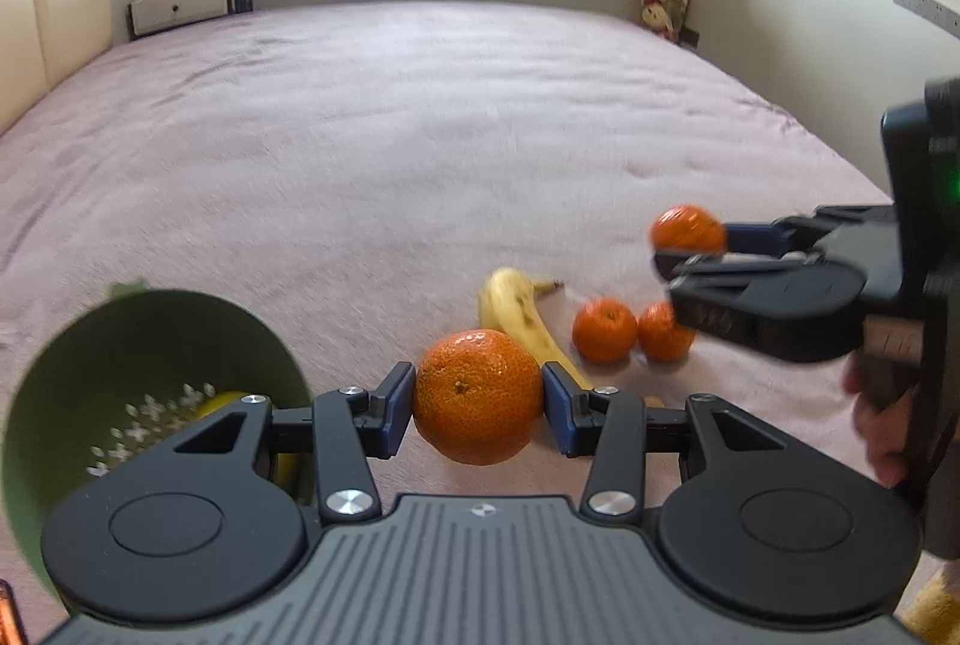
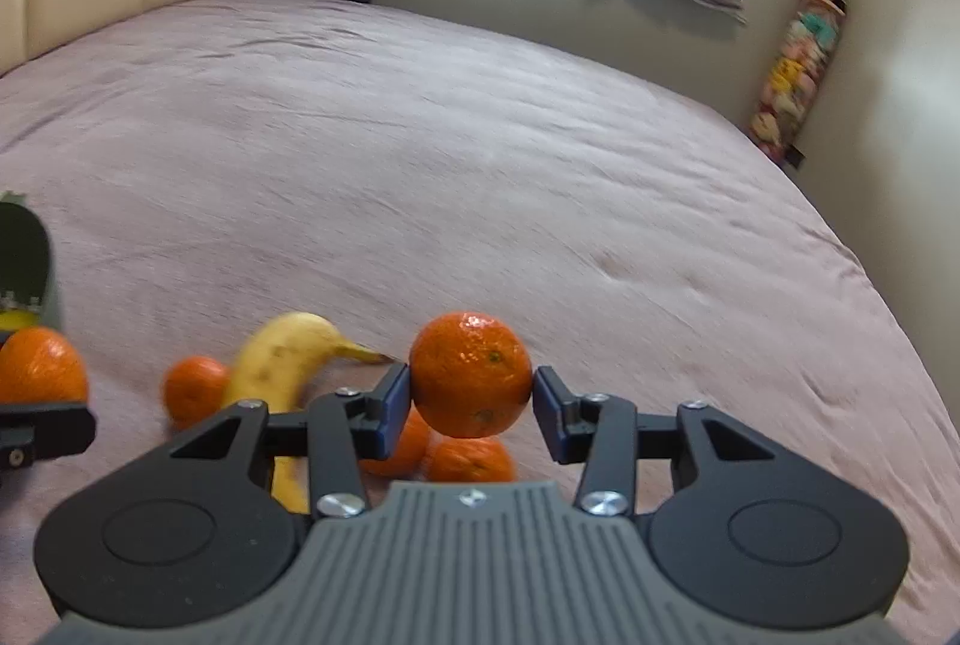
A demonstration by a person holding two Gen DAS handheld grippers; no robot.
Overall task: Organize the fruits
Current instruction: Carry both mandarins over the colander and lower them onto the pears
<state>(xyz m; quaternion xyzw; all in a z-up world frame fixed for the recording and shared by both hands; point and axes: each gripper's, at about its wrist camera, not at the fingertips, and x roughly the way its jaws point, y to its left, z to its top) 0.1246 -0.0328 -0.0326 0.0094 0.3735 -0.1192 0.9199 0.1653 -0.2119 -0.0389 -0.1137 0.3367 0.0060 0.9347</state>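
left gripper [image 1: 478,399]: clamped on a big orange [image 1: 477,396], blue pads pressing both sides, fruit held clear of the bed [image 1: 360,135], just right of the bowl [image 1: 72,375]
right gripper [image 2: 472,399]: clamped on a small orange [image 2: 471,374], pads on both sides, lifted off the bed; well right of the bowl, past the banana [image 1: 519,315]
right gripper, seen from the left wrist: comes in from the right edge, small orange at its tips (a hand [image 1: 882,423] shows on its handle)
bowl: green, perforated bottom, stands on the bed at lower left in the left wrist view; something yellow [image 1: 225,402] lies inside (partly hidden by the left gripper, can't tell what)
banana: flat on the bed, right of the bowl, behind the big orange
loose oranges: two [image 1: 605,330] [image 1: 663,332] on the bed just right of the banana, touching each other, under the right gripper
third loose orange [image 2: 195,387]: right wrist view only, on the bowl side of the banana, just beside it
bed: pink cover, wrinkled, bare beyond the bowl and fruit
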